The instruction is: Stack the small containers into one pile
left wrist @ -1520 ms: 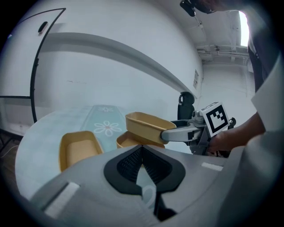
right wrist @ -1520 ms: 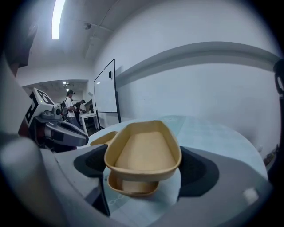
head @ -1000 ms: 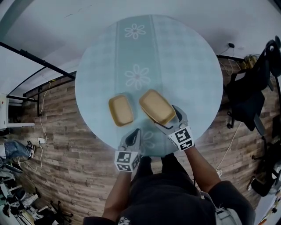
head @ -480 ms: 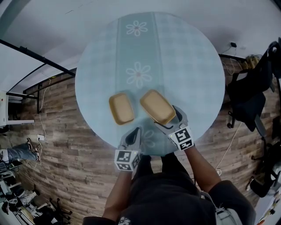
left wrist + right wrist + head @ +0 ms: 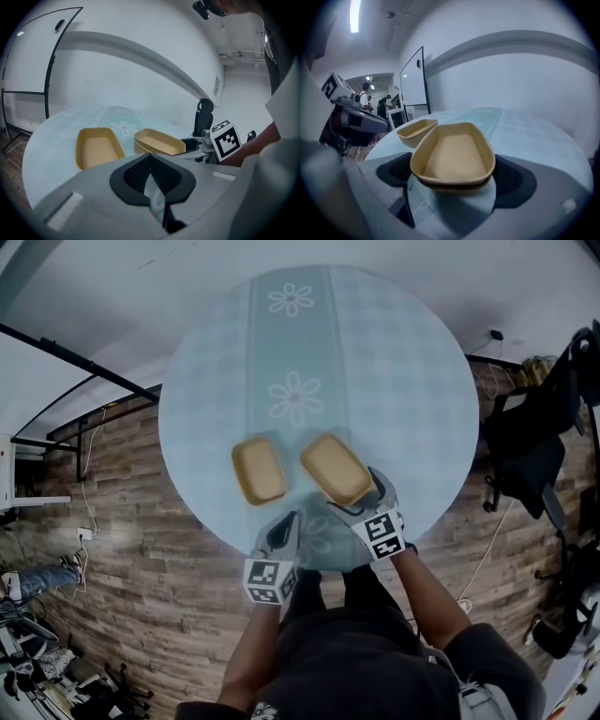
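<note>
well, the head view hides the rims of the nested pair [image 5: 333, 465], so it reads as one tub there. only the right gripper view shows two tubs [image 5: 453, 157], one inside the other. on the table [image 5: 394, 362], nearer the person than the centre daisy [image 5: 294, 399], the single container [image 5: 258, 471] lies left of it and the pair right. all are tan, shallow and round-cornered. the left gripper [image 5: 284, 526] has its jaws together, empty. the right gripper [image 5: 359, 498] has wide jaws that have just been opening around the pair; pad contact is unclear.
</note>
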### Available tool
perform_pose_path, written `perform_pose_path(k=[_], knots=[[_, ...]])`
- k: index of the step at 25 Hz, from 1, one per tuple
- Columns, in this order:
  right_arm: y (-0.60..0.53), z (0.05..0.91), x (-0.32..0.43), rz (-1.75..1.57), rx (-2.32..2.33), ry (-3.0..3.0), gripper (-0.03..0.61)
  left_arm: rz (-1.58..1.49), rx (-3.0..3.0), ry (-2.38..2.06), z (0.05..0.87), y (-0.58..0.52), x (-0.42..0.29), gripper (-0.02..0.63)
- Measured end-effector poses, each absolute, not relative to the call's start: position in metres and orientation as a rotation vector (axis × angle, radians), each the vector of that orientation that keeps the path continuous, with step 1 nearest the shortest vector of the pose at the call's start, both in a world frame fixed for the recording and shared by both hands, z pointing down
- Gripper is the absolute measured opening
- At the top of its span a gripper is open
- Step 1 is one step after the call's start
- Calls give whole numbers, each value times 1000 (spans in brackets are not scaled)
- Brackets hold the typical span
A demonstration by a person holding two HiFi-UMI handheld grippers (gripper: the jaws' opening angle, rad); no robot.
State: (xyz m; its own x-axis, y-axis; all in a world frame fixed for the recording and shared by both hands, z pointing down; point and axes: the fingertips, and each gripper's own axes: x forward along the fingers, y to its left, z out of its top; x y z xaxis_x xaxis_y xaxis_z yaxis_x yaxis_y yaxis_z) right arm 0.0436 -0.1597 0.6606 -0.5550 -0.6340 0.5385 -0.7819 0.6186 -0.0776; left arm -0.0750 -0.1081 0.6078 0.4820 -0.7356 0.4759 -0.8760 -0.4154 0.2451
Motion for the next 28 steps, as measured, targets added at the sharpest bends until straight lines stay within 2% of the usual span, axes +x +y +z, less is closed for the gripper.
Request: perform_pose_path(k=[6, 12, 23, 26, 28], knots=[[-154, 687, 47, 474, 1056, -2244, 526, 392, 2262, -1336, 608, -107, -81, 5], [-148, 677, 58, 467, 1107, -2233, 526, 386, 2251, -1351, 606, -100, -85, 5], [-137, 599, 53, 304, 1172, -2357, 526, 362, 2261, -1423, 583, -91, -107, 5], [-140, 578, 40, 261, 1172, -2408, 507, 343, 2261, -1445, 574, -88, -111, 5], [-142, 565, 30, 241, 1181, -2434, 472, 329, 2261, -1457, 569, -85, -115, 5]])
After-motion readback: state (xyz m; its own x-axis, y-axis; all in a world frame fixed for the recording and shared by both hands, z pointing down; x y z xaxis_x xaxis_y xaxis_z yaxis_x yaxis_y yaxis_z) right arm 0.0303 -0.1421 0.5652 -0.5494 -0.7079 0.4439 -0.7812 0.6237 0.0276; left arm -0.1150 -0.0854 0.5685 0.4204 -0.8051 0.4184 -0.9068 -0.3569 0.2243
